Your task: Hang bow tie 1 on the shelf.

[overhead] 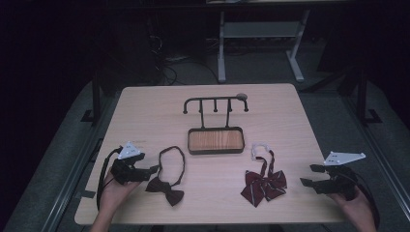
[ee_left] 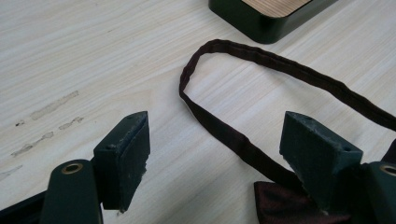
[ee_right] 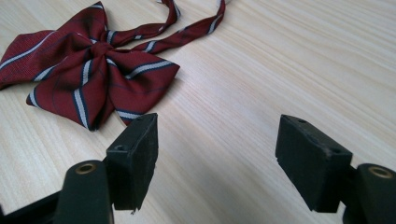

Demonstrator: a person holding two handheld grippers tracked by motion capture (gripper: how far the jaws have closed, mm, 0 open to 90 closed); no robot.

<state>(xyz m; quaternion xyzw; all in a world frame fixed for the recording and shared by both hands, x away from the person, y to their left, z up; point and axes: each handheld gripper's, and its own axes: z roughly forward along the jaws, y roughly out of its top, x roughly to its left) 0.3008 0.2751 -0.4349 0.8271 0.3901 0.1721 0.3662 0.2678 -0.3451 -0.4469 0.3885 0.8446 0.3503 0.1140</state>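
Resting near the tabletop's front left corner, the left gripper (overhead: 153, 170) has its jaws spread with nothing pinched; its tips sit just beside the dark bow tie (overhead: 165, 190), whose knot lies toward the front edge while its strap (ee_left: 243, 140) loops back toward the middle; in the left gripper view that strap runs across the gap between the two pads (ee_left: 133, 154) without either one pressing it. Near the front right corner the right gripper (overhead: 307, 175) is likewise spread and holds nothing; the striped red bow (overhead: 264, 185) lies apart from it, toward the middle of the front edge. A black hook stand with a wooden tray base (overhead: 215, 140) occupies the tabletop's centre, toward the far edge.
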